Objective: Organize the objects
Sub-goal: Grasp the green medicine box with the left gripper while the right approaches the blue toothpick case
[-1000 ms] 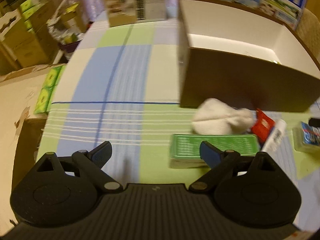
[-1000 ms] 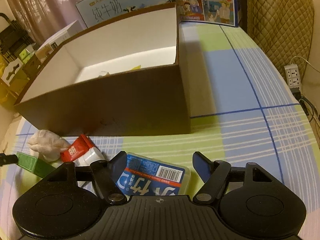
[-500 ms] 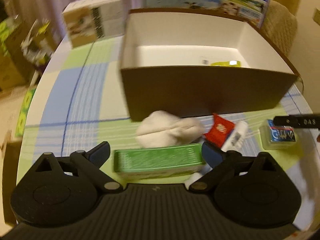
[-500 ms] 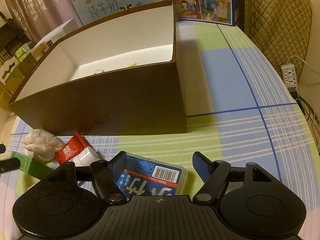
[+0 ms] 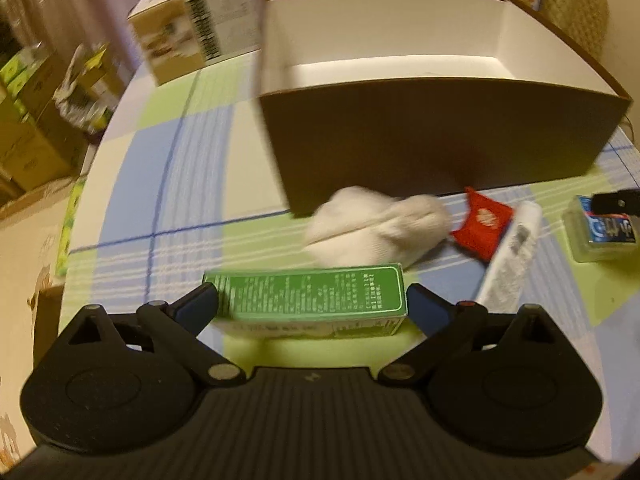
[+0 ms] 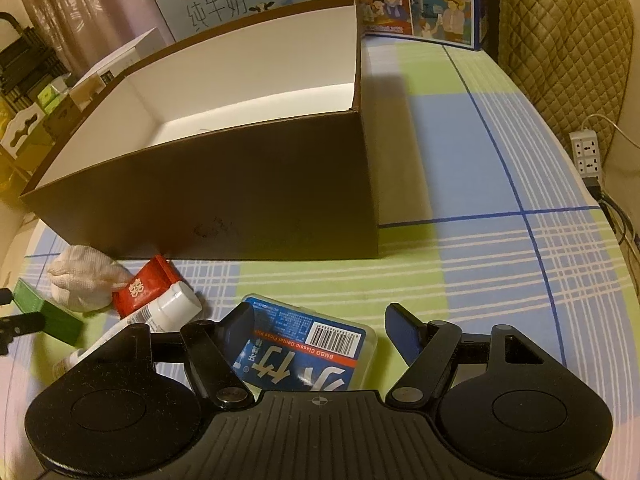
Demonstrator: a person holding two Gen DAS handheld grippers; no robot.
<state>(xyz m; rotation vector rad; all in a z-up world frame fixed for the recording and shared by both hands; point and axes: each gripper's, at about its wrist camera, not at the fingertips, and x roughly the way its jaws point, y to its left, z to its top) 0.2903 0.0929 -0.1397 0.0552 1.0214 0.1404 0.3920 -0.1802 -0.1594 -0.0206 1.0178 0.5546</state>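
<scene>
**Green carton framed by my left jaws, floss case under my right**

Green carton (image 5: 308,294) lies lengthwise across the lower middle of the left wrist view, on the checked tablecloth (image 5: 168,168). My left gripper (image 5: 312,306) points steeply down at it. Jaws stand about as wide as they go, one finger (image 5: 198,304) at the carton's left end, the other at its right end. I cannot tell whether the pads touch the ends; I see no squeeze on it. The view is blurred.

Just behind the carton, toward frame centre: a white cloth bundle (image 5: 380,226). Right of it, a red packet (image 5: 482,220) and a white tube (image 5: 510,256), the tube running diagonally toward the lower middle. All sit close to the front wall of the brown box (image 5: 432,136), which fills the upper right of the frame. The box is open on top, white inside.

My right gripper (image 6: 320,328) also points steeply down, partly open, nothing clamped. The blue-labelled clear floss case (image 6: 308,344) lies flat on the cloth between its fingers: the left finger overlaps the case's edge in the picture, while the right finger (image 6: 404,332) stands clear of it with cloth showing in the gap.

From the right wrist view the carton (image 6: 44,312) sits at the far left edge, with my left gripper's dark fingertip in front of it.
</scene>
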